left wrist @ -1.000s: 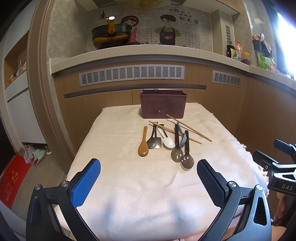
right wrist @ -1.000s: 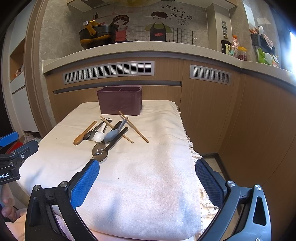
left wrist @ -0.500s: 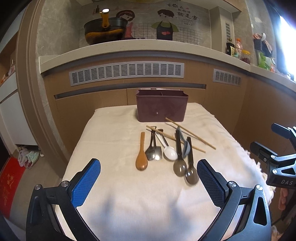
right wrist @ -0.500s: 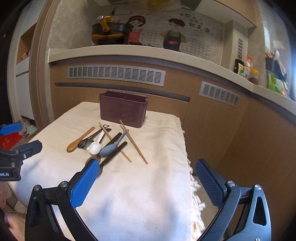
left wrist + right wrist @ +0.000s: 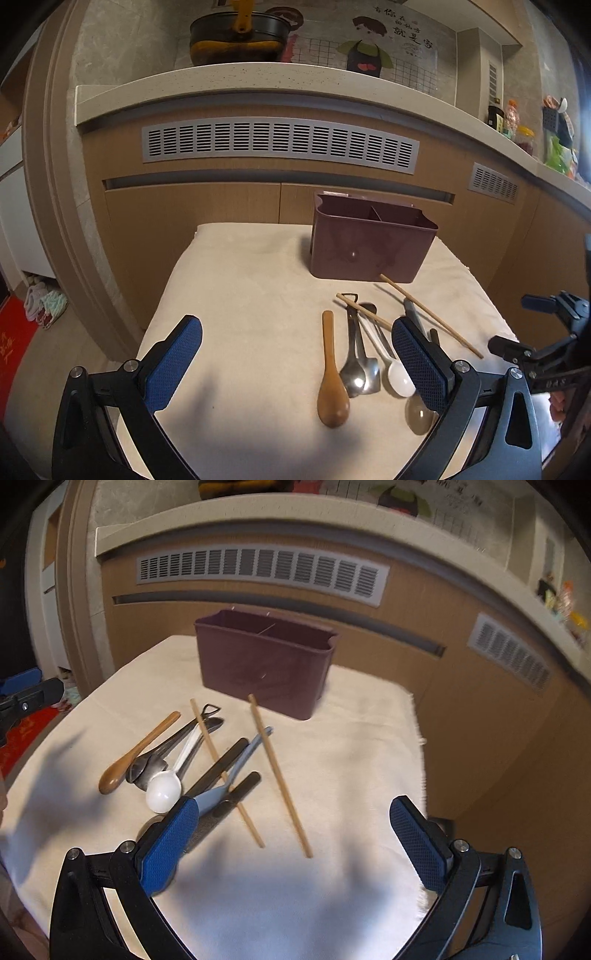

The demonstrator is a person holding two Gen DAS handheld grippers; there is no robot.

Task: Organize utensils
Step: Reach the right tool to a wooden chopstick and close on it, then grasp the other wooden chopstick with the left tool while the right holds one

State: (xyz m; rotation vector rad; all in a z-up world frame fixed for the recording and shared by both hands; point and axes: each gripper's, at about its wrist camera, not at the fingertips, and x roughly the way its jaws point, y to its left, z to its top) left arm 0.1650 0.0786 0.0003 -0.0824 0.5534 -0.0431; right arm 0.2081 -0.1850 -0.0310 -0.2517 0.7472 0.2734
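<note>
A dark maroon utensil holder (image 5: pixel 369 245) (image 5: pixel 264 662) with a divider stands at the back of the cloth-covered table (image 5: pixel 243 288). In front of it lie a wooden spoon (image 5: pixel 331 380) (image 5: pixel 136 753), metal spoons (image 5: pixel 356 354) (image 5: pixel 159 755), a white spoon (image 5: pixel 397 376) (image 5: pixel 164 790), a grey-blue spoon (image 5: pixel 236 775), dark-handled spoons (image 5: pixel 221 805) and two chopsticks (image 5: pixel 279 775) (image 5: pixel 430 315). My left gripper (image 5: pixel 295 365) hangs open just short of the spoons. My right gripper (image 5: pixel 299 834) is open over the chopsticks' near ends.
A wooden cabinet front with grey vents (image 5: pixel 280 144) and a stone counter ledge (image 5: pixel 258 79) rise behind the table. A dark pot (image 5: pixel 238 37) sits on the ledge. The table's fringed right edge (image 5: pixel 419 738) drops to the floor. A red mat (image 5: pixel 13 343) lies at the lower left.
Both grippers have moved forward and lower toward the utensils. The right wrist view is blurred from motion. Nothing has been picked up.
</note>
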